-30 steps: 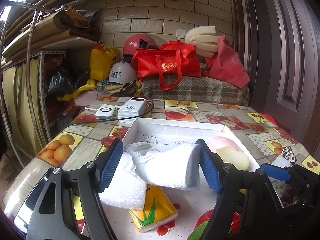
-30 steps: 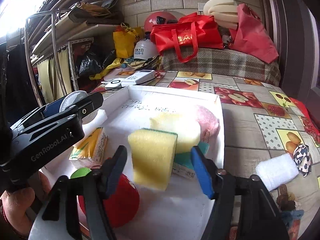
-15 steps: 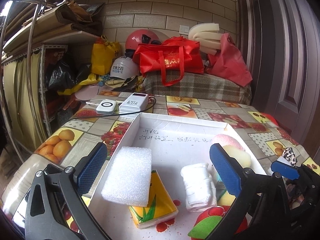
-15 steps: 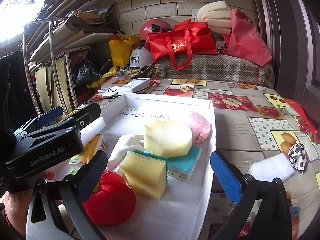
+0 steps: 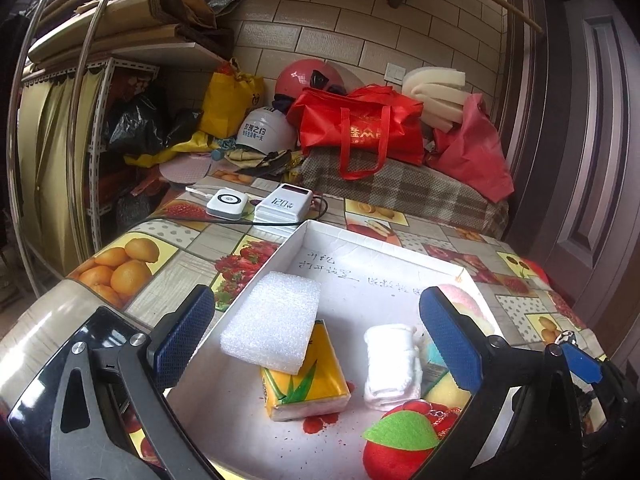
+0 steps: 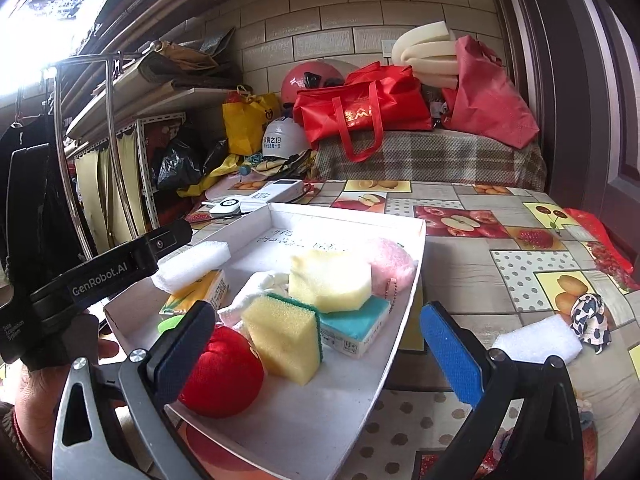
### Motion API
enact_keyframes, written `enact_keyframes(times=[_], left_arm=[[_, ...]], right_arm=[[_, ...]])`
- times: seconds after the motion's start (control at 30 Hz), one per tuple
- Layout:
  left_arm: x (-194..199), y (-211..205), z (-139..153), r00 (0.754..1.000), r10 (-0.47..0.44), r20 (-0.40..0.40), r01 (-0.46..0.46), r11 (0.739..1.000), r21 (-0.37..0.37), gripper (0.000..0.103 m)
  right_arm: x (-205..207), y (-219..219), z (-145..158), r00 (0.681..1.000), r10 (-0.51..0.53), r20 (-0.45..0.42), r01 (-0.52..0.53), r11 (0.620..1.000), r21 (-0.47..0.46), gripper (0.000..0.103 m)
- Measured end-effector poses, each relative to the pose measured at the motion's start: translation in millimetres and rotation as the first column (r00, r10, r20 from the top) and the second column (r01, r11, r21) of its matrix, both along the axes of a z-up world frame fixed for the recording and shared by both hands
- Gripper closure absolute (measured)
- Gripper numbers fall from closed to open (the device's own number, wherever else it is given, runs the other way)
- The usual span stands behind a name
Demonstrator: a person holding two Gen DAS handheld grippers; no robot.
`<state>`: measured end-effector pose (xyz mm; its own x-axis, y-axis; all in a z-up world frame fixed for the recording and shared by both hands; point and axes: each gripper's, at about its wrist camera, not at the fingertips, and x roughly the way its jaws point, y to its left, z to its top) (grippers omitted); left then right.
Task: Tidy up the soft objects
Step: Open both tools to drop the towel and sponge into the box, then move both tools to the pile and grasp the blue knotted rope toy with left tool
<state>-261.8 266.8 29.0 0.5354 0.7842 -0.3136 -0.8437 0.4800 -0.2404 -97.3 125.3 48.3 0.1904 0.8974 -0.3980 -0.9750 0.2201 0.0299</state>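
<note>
A white box (image 5: 344,240) (image 6: 418,252) holds soft things: a white foam block (image 5: 272,326) on a yellow tissue pack (image 5: 304,384), a rolled white towel (image 5: 392,364), a red plush apple (image 6: 224,372), a yellow-green sponge (image 6: 286,336), a pale yellow sponge (image 6: 328,280) on a teal pack (image 6: 356,326), and a pink plush (image 6: 390,260). My left gripper (image 5: 316,340) hangs open over the foam and towel, holding nothing. My right gripper (image 6: 316,352) is open around the yellow-green sponge without touching it. On the table outside the box lie a white foam piece (image 6: 536,344) and a cow-print cloth (image 6: 592,318).
Two white chargers (image 5: 256,204) with a black cable sit beyond the box. Red bags (image 5: 360,128), helmets and a plaid-covered bench crowd the far table edge. A metal rack (image 5: 52,128) stands at the left. A hand (image 6: 28,396) holds the left gripper's body.
Both grippers opened wide. The rolled towel dropped from the left one into the box beside the tissue pack. The yellow-green sponge dropped from the right one and now rests by the red apple.
</note>
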Motion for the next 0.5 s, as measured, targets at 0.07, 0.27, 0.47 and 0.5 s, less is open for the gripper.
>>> enact_keyframes(times=[0.07,0.27,0.47,0.5], left_arm=[[4,-7,2,1.0,-0.003,-0.025,0.004,0.999,0.032,0.0],[22,-24,3,0.993,-0.026,-0.114,0.033,0.998,0.06,0.0],[36,-52,4,0.98,-0.198,-0.029,0.198,0.98,0.005,0.0],[41,-57,4,0.972,-0.232,-0.028,0.232,0.973,0.002,0.0]], right_arm=[[-4,-5,2,1.0,0.004,0.028,-0.005,1.0,0.017,0.0],[-4,-21,6,0.993,-0.066,0.097,0.061,0.997,0.054,0.0],[34,-51,8,0.984,-0.157,0.08,0.154,0.987,0.041,0.0],[42,-58,8,0.982,-0.174,0.078,0.171,0.984,0.044,0.0]])
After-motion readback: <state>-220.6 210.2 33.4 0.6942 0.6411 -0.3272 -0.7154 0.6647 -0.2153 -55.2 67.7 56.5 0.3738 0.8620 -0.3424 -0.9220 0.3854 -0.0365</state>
